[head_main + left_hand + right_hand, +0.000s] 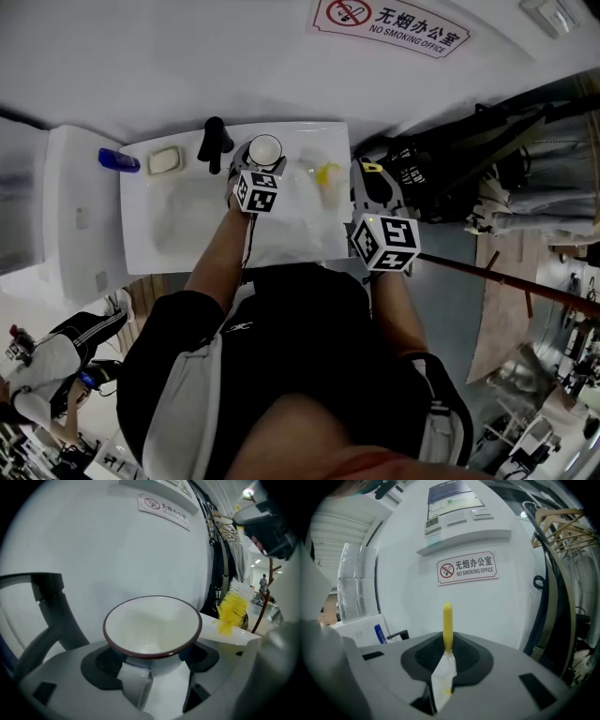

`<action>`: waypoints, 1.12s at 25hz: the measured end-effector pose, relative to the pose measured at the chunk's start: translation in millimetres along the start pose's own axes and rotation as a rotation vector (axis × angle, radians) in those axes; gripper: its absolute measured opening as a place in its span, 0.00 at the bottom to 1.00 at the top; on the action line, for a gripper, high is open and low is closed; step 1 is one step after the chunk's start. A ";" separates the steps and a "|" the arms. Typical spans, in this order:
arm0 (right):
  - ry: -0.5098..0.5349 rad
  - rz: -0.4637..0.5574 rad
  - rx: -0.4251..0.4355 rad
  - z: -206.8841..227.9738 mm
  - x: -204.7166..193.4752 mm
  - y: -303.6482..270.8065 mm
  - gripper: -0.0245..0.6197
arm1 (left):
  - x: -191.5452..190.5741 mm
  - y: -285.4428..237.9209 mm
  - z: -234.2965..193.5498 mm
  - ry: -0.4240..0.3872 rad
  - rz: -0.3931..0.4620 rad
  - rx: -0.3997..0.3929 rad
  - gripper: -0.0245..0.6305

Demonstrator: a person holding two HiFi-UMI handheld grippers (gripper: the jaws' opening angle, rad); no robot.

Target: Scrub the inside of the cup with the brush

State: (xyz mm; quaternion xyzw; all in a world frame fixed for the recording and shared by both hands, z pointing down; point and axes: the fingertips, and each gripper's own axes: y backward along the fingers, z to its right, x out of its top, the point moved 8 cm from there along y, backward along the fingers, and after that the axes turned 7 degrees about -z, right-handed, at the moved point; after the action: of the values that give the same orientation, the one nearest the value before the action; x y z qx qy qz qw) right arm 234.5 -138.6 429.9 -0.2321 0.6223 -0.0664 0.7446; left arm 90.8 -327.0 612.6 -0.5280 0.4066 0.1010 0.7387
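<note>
Left tool point(152, 660): its jaws were closed on the lower wall of a white ceramic cup with a dark red rim point(152, 625). The cup was mouth up over the far edge of the white sink point(141, 253), beside the black tap point(215, 142).
Right tool point(446, 656): it was clamped on the thin handle of a yellow plastic brush point(232, 607). The bristles were outside the cup and apart from it, toward the sink's right edge.
Risk, cup: the grip sat low on a smooth round wall, so a sideways push from the bristles could twist the cup or pop it out into the sink.
Risk, brush: the slim handle might pivot in the jaws, and the head would then skid off the rim.
Risk, tap: it stood close, so a wide swing could knock the cup against it.
Count: one cup, one brush, two tools, one tap, one pale soap bar point(164, 161).
</note>
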 end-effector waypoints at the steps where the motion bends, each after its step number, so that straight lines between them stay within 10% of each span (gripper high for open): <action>1: 0.003 0.003 0.015 -1.1 0.6 -0.1 0.12 | -1.5 4.7 2.2 -0.013 0.002 0.007 0.63; 20: 0.074 0.030 0.382 -66.2 9.6 -7.1 0.12 | -93.1 103.5 25.9 0.068 -0.080 0.170 0.63; 28: -0.092 0.069 0.597 -96.3 47.0 -4.6 0.12 | -120.0 128.4 18.6 0.142 -0.125 0.240 0.63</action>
State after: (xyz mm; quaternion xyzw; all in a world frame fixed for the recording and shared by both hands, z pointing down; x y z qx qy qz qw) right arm 153.4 -186.2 378.4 0.0156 0.5484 -0.2106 0.8091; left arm -52.2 -223.1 609.9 -0.4660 0.4336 -0.0322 0.7706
